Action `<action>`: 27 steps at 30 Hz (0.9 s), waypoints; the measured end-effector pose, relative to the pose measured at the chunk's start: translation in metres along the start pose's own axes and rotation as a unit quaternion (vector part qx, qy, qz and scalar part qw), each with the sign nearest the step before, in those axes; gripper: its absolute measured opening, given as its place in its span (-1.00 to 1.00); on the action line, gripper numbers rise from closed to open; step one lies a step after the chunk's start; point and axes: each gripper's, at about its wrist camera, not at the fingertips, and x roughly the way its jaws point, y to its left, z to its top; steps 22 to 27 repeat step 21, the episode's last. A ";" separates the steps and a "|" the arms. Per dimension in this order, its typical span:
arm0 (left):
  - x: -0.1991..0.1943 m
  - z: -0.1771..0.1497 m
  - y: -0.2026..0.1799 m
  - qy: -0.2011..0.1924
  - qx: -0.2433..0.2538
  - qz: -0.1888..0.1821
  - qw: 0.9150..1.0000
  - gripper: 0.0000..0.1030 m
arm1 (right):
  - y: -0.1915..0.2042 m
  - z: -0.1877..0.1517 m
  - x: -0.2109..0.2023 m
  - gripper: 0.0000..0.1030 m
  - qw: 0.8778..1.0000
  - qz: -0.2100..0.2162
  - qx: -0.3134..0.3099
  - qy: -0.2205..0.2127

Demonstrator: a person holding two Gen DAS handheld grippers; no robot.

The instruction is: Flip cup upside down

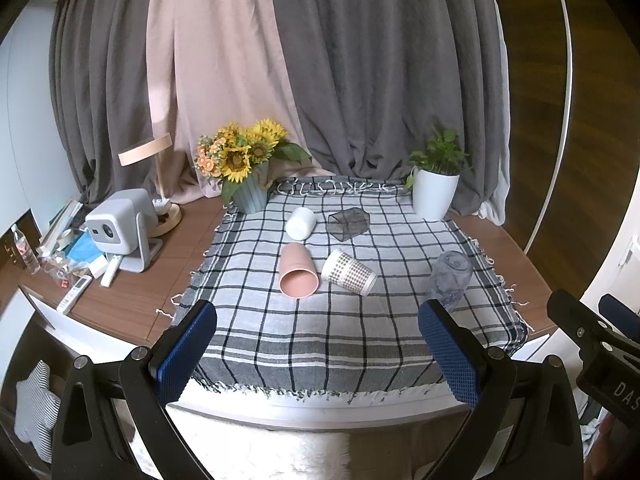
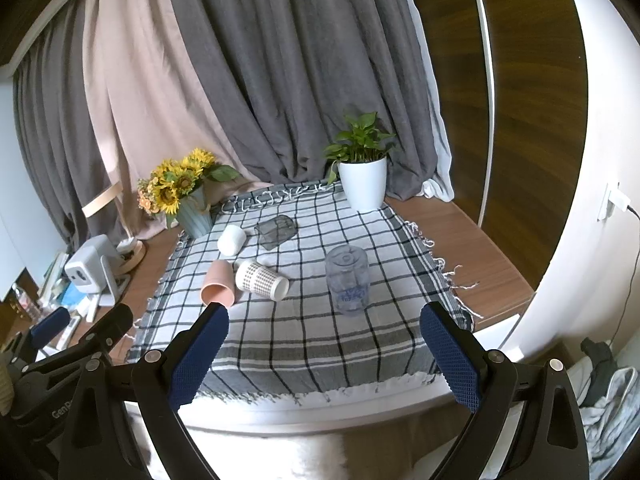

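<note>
Two grippers, left gripper (image 1: 318,348) and right gripper (image 2: 324,350), hover with fingers spread, empty, before five cups; clear cup (image 2: 347,285) stands upside down.

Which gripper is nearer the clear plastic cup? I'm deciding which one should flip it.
Right. The clear plastic cup lies straight ahead between the right gripper fingers. The left gripper sits further left; the cup lies beyond its right finger.

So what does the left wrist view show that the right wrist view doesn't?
Only the left wrist view shows the white remote controls on the desk. Only the right wrist view shows the wall socket and the clothes heap on the floor. Both show the pink cup, dotted cup, white cup, both clear tumblers and both plants on the checked cloth.
</note>
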 end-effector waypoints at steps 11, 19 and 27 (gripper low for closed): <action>0.001 -0.001 0.000 0.001 0.000 -0.002 1.000 1.00 | 0.001 0.001 0.001 0.88 1.000 0.001 -0.001 0.001; 0.001 -0.003 0.003 0.001 0.000 -0.005 1.000 1.00 | 0.002 0.000 0.001 0.88 1.000 0.000 0.000 0.001; 0.001 -0.003 0.003 0.001 -0.001 -0.005 1.000 1.00 | 0.002 0.000 0.001 0.88 1.000 0.001 0.000 0.002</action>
